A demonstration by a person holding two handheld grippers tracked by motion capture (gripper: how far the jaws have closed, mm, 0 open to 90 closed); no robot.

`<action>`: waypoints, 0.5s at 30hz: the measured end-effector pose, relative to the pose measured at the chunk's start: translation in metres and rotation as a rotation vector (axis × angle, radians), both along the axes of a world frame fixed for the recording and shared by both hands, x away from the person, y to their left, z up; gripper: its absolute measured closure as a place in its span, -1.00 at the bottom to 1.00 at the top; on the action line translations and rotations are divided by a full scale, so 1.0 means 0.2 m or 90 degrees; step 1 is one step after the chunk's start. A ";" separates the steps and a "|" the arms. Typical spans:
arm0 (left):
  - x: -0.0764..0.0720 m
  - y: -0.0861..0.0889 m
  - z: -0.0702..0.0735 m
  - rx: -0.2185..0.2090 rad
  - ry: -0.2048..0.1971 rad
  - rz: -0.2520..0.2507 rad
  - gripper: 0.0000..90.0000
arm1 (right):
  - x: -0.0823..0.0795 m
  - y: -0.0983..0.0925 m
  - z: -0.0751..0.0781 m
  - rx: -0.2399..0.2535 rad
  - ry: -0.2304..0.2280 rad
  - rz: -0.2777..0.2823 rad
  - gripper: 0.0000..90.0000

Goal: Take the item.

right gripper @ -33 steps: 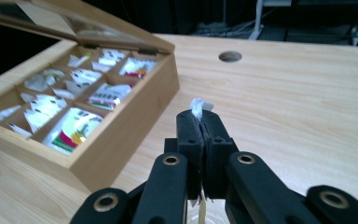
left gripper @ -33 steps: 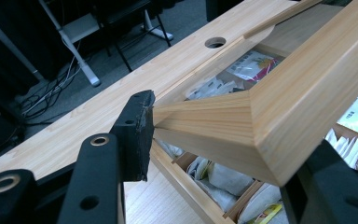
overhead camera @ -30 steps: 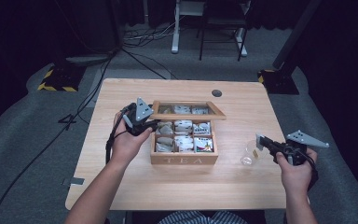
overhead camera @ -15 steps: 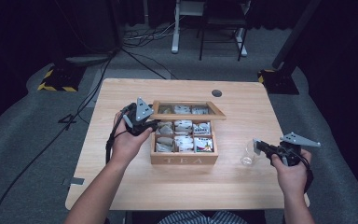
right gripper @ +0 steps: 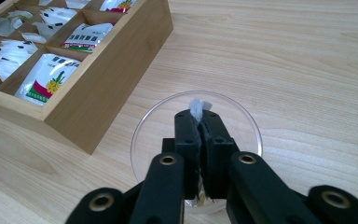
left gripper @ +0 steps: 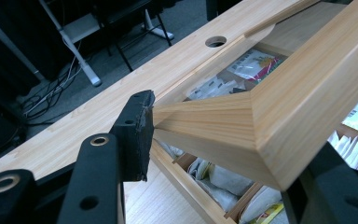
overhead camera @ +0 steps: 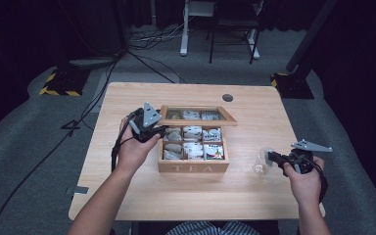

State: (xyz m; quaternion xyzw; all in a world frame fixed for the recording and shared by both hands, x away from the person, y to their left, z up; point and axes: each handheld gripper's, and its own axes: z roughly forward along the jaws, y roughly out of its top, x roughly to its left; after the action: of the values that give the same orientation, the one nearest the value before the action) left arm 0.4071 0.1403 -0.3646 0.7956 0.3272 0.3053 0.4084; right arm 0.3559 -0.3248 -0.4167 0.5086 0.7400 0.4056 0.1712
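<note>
Left of the tea box (overhead camera: 193, 168), the left gripper (overhead camera: 152, 131) is clamped on the corner of the lid (left gripper: 261, 112), holding it tilted up and back so the compartments of sachets lie open. To the right of the tea box, just beside its front right corner, stands a clear glass (right gripper: 196, 140); the right gripper (right gripper: 200, 122) hangs over its mouth with its jaws pressed together on a small white tea bag (right gripper: 198, 108), whose tip pokes out above the pads. To do this step well, the tea bag should be centred over the glass and lowered inside the rim before the jaws part, without tipping the light glass. Meanwhile the lid should stay steady.
</note>
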 end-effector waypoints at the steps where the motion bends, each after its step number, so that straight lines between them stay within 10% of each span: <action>1: 0.00 0.00 0.00 0.000 0.000 0.000 0.11 | 0.00 0.00 0.00 -0.003 0.000 -0.001 0.88; 15: 0.00 0.00 0.00 0.006 -0.001 -0.002 0.11 | 0.00 -0.03 0.05 -0.008 -0.029 -0.021 0.32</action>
State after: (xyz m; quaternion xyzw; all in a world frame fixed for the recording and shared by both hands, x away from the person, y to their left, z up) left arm 0.4073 0.1404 -0.3646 0.7980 0.3241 0.3065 0.4053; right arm 0.3552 -0.3311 -0.4072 0.5105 0.7299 0.4095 0.1975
